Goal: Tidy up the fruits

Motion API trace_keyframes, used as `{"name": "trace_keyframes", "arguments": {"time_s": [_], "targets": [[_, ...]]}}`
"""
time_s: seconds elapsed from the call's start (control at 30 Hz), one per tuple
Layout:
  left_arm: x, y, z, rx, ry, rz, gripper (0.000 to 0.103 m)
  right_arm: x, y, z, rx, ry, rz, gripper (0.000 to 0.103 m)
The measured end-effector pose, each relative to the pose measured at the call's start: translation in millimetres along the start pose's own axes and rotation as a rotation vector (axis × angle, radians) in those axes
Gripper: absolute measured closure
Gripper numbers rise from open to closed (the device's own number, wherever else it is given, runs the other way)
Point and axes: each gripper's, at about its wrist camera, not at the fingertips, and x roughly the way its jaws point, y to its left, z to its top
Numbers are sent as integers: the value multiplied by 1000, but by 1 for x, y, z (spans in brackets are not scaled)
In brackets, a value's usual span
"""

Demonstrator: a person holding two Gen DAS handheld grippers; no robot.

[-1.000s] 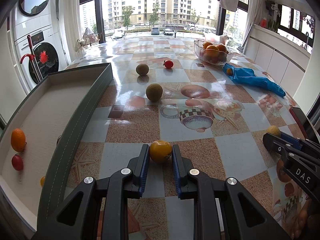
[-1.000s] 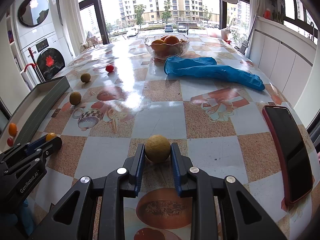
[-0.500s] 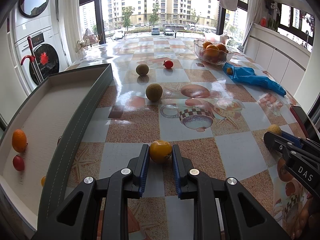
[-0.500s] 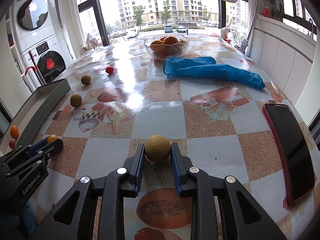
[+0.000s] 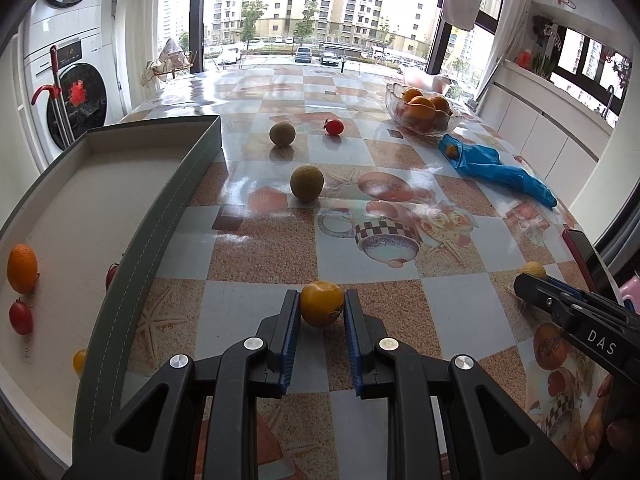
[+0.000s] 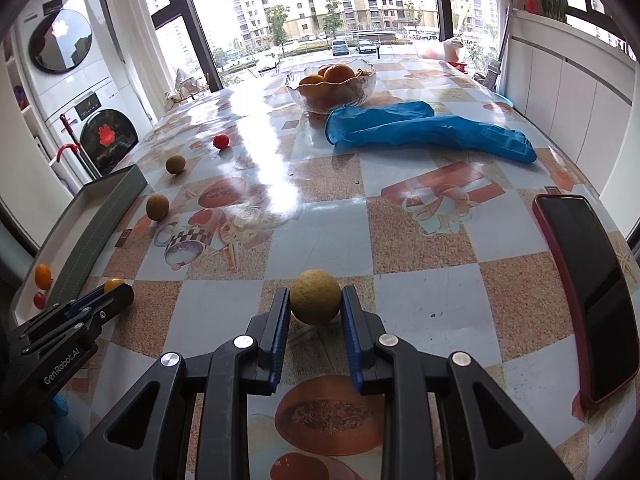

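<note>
- Left gripper [image 5: 321,309] low over the bench [image 5: 400,200], fingers clamping an orange fruit [image 5: 321,308] beside the grey tray [image 5: 160,232].
- Right gripper [image 6: 315,305] level, fingers gripping a tan round fruit [image 6: 315,297].
- Glossy patterned bench by big windows.

Patterned checkered tabletop [image 5: 256,248], glossy under daylight. Full-height windows [image 6: 352,4] far, facing apartment blocks. Stacked washing machines [image 5: 76,88] left; white cabinets [image 6: 568,92] right.

left gripper [image 5: 321,308]: rising off the counter [image 5: 400,280] with the orange fruit [image 5: 321,304] | right gripper [image 6: 315,304]: lifting the tan fruit [image 6: 315,297], view tilting slightly
</note>
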Motion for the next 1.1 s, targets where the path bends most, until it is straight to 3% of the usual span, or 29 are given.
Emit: {"name": "trace_keyframes", "arguments": {"time_s": [0.17, 0.33, 0.63, 0.7, 0.87, 1.1], "targets": [[-16, 19, 9, -45, -27, -42, 80, -1, 6, 12, 41, 41, 32, 75], [-42, 43, 21, -59, -100, -13, 80, 3, 44, 23, 2, 81, 97, 75], [-72, 122, 27, -134, -198, 168, 80, 13, 170, 38, -185, 120, 268, 75], [-68, 138, 23, -143, -185, 226, 80, 17, 199, 39, -230, 132, 308, 75], [-59, 165, 11, -201, -158, 251, 80, 30, 257, 33, -327, 161, 357, 75], [-58, 167, 4, -187, -169, 269, 80, 54, 276, 28, -359, 221, 344, 74]]}}
